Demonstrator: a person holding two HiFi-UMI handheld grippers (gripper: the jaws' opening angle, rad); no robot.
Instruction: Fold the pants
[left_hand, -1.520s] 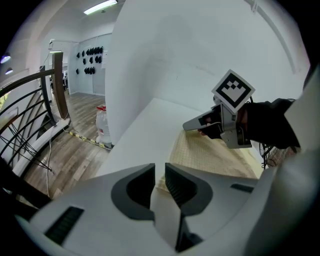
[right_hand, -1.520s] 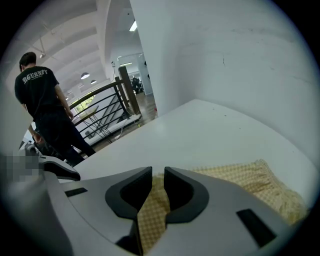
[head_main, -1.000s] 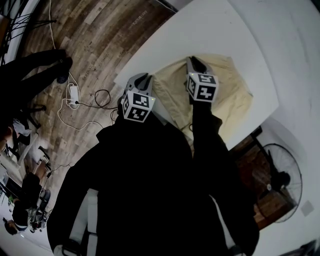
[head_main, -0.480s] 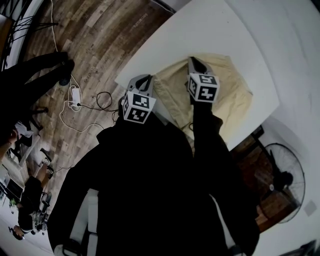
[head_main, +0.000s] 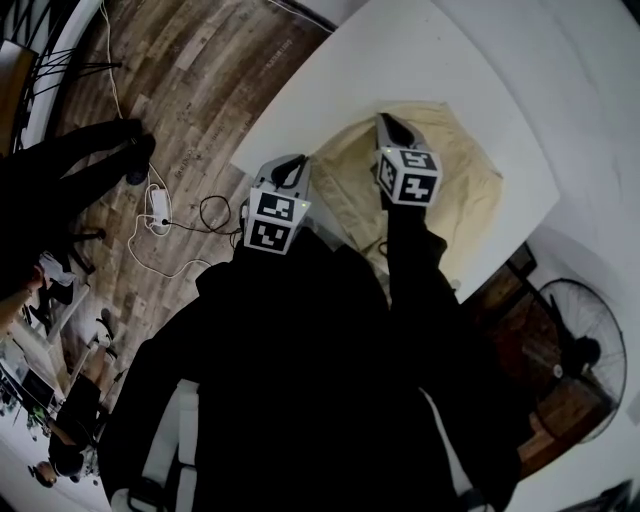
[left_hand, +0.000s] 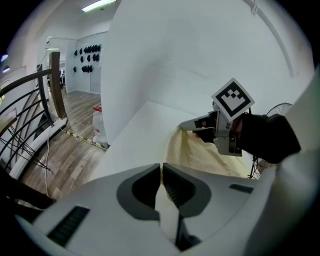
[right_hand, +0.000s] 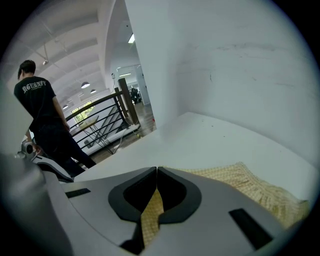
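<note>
Cream checked pants (head_main: 462, 190) lie spread on the white table (head_main: 400, 60). My left gripper (head_main: 293, 162) sits at the pants' left edge, near the table's side. In the left gripper view its jaws (left_hand: 161, 166) are shut, with a pale strip of cloth behind the tips, and the pants (left_hand: 200, 152) run off to the right. My right gripper (head_main: 386, 120) is over the pants' middle top edge. Its jaws (right_hand: 157, 170) are shut on a fold of the pants (right_hand: 260, 192). The right gripper (left_hand: 189, 125) also shows in the left gripper view, pinching the cloth edge.
The table's left edge (head_main: 255, 135) drops to a wooden floor with cables and a power adapter (head_main: 160, 205). A fan (head_main: 582, 350) stands right of the table. A white wall (right_hand: 240, 75) rises behind it. A person in black (right_hand: 42, 120) stands by a railing (left_hand: 30, 110).
Both grippers stay shut at almost the same spots on the pants. The left gripper has shifted slightly, and the head view has drifted a little.
</note>
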